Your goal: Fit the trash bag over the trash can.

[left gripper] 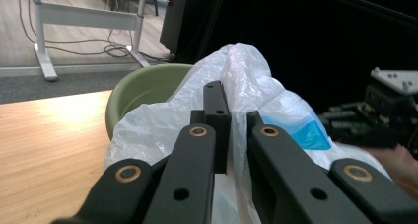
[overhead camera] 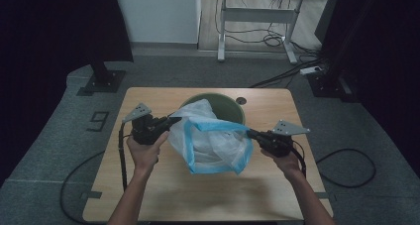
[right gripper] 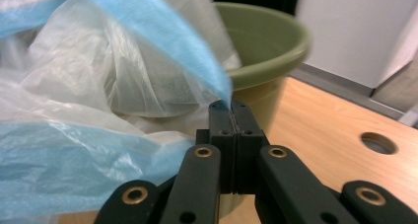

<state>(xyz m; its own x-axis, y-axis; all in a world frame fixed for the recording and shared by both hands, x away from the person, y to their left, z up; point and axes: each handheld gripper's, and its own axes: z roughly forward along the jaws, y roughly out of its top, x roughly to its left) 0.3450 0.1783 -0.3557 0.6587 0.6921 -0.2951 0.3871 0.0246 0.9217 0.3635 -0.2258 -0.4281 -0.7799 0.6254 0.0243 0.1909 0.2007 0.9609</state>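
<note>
A thin white plastic bag (overhead camera: 208,140) with a blue rim hangs stretched between my two grippers, just in front of a green bin (overhead camera: 233,107) at the back of the wooden table (overhead camera: 198,195). My left gripper (overhead camera: 174,120) is shut on the bag's left edge; the film (left gripper: 246,86) bunches between its jaws. My right gripper (overhead camera: 249,132) is shut on the blue rim (right gripper: 162,36) at the right, its jaws pressed flat together. The green bin (right gripper: 261,41) stands right behind the bag (right gripper: 98,86); part of the bag drapes over the bin's (left gripper: 143,86) rim.
A round cable hole (overhead camera: 240,101) is in the table's back right corner, also seen as the hole (right gripper: 378,143). A desk frame (overhead camera: 257,17) with loose cables stands on the floor beyond. Dark curtains flank the scene. Gripper cables trail off both table sides.
</note>
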